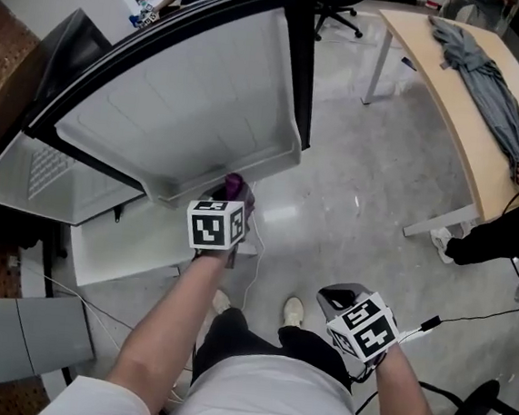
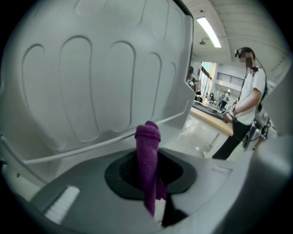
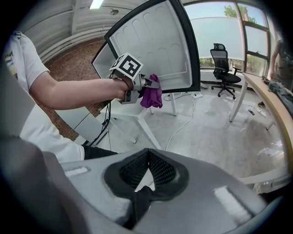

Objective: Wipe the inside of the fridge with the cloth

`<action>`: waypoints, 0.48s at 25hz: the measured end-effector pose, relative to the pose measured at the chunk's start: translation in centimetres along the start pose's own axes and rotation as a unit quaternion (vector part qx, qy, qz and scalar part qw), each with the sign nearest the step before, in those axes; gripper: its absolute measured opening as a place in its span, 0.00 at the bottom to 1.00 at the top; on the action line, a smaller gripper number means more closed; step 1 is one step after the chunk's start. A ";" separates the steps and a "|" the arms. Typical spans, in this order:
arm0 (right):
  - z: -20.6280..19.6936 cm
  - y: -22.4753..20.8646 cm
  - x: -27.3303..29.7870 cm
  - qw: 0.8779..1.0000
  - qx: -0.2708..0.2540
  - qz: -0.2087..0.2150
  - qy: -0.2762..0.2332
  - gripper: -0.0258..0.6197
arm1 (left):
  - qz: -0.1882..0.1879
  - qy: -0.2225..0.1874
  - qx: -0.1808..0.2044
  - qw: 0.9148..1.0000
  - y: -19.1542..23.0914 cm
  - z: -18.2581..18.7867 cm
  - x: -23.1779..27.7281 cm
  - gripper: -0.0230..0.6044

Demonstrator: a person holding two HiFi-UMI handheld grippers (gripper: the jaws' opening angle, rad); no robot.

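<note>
Head view, looking steeply down. The left gripper [image 1: 230,205] is held forward at arm's length. Its jaws are clamped on a purple cloth [image 2: 147,151], which stands up between them in a folded roll with a loose end hanging below. The cloth lies at the near rim of the open fridge door [image 1: 187,104], in front of the door's white ribbed liner [image 2: 91,82]. Whether it touches the liner cannot be told.

The right gripper [image 3: 147,170] is held low and near, close to the person's lap, well apart from the door. Its jaws are closed tip to tip with nothing between them. From its view the left gripper and cloth show far left against the door's lower edge.

To the right stands a curved wooden worktop [image 1: 453,93] with a grey garment [image 1: 486,82] lying on it. An office chair [image 3: 224,68] stands on the floor at the far side. A second person [image 2: 245,114] stands beside the worktop.
</note>
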State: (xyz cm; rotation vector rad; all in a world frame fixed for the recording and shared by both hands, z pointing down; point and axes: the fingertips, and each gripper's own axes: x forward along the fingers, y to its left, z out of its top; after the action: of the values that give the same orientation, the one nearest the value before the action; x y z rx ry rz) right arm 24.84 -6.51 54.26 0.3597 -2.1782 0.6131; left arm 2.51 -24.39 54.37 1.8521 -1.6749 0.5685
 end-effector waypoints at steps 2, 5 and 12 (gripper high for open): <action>-0.3 -0.2 -0.1 1.000 0.007 -0.004 0.000 0.04 | -0.009 0.000 0.004 1.000 -0.8 0.5 0.6 0.15; -0.5 -0.6 -0.5 1.000 0.015 -0.010 -0.002 0.04 | -0.019 0.000 0.011 1.000 -2.1 1.4 1.6 0.15; -1.3 -1.5 -1.3 1.000 0.023 -0.021 -0.004 0.04 | -0.037 -0.003 0.025 0.999 -5.2 2.9 3.9 0.15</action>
State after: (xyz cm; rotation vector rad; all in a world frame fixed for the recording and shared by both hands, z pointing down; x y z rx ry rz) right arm 27.19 -7.03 54.45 0.4320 -2.1617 0.6415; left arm 7.95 -29.00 54.07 1.9439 -1.6026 0.5804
